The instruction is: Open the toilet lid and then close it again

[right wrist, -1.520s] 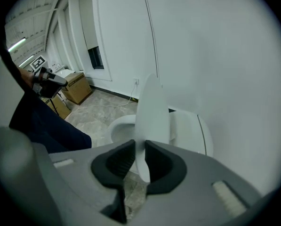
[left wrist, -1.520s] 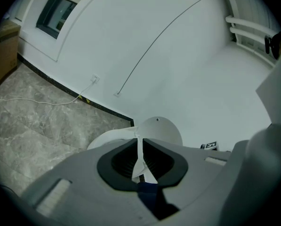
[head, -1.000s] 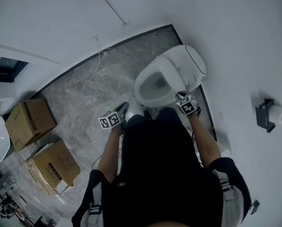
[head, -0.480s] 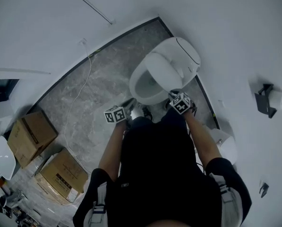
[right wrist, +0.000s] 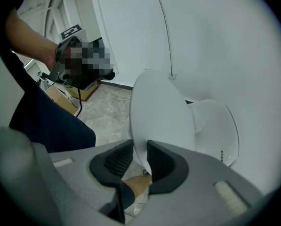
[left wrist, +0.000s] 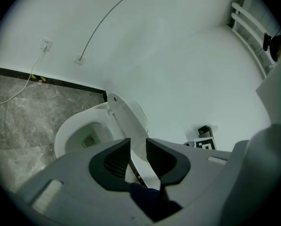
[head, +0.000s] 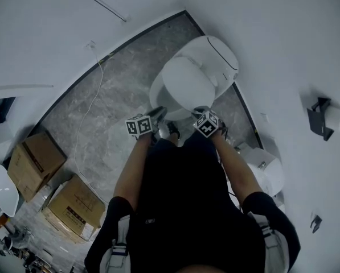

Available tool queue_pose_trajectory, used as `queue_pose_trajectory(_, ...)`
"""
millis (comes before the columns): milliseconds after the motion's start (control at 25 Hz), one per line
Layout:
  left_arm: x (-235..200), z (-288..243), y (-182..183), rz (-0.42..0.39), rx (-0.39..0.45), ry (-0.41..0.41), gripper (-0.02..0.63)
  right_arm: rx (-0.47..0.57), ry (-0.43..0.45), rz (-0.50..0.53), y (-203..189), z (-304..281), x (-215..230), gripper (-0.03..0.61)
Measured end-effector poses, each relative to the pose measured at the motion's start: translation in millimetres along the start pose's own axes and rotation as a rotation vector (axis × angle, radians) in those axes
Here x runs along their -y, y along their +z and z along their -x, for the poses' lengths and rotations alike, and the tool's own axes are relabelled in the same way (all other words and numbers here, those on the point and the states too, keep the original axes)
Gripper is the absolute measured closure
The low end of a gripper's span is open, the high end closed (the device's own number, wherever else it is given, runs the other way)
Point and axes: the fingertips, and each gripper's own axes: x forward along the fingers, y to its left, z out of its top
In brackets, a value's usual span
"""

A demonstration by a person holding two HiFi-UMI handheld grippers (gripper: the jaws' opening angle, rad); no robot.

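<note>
The white toilet (head: pixel 215 56) stands against the wall. Its lid (head: pixel 187 84) hangs tilted partway down over the bowl (left wrist: pixel 74 126). My right gripper (head: pixel 199 110) is shut on the lid's front edge. In the right gripper view the lid (right wrist: pixel 159 112) runs down between the two dark pads of that gripper (right wrist: pixel 140 149). My left gripper (head: pixel 158 114) is at the bowl's front left, apart from the lid (left wrist: pixel 128 121). The left gripper (left wrist: pixel 138 147) is open; its jaws have just been opening and nothing is between them.
Two cardboard boxes (head: pixel 30 158) (head: pixel 73 203) sit on the grey marbled floor at the left. A white cable (head: pixel 90 107) trails across the floor from a wall socket (left wrist: pixel 46 44). A paper holder (head: pixel 323 118) hangs on the right wall, with a white bin (head: pixel 266 172) below it.
The lid has swung down from near upright to cover most of the bowl, the right gripper going with it. The left gripper has moved in toward the bowl's front.
</note>
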Motion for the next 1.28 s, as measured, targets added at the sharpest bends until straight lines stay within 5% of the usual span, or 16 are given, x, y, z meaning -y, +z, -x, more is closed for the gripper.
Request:
queue_pose_trajectory(240, 4.7, -14.6, -7.1, 0.089, -0.007, -0.034, 0.517, -0.008, 0.043, 0.013, -3.9, -9.7, -10.6, 0.474)
queue_pose_trajectory(800, 1.1, -47.7, -16.6, 0.142, -0.04, -0.035, 0.517, -0.025, 0.13, -0.042, -7.6, -21.0, -21.2, 0.474)
queue_pose_trajectory(1040, -20.7, -52.5, -18.8, 0.123, -0.012, 0.08, 0.529, -0.055, 0.17, -0.001, -8.1, -32.8, -26.2, 0.477)
queue_pose_trajectory(1280, -32.0, -55.0, -25.9, 0.175, 0.025, 0.11, 0.549, -0.048, 0.22, 0.017, -9.4, -29.0, -24.7, 0.52)
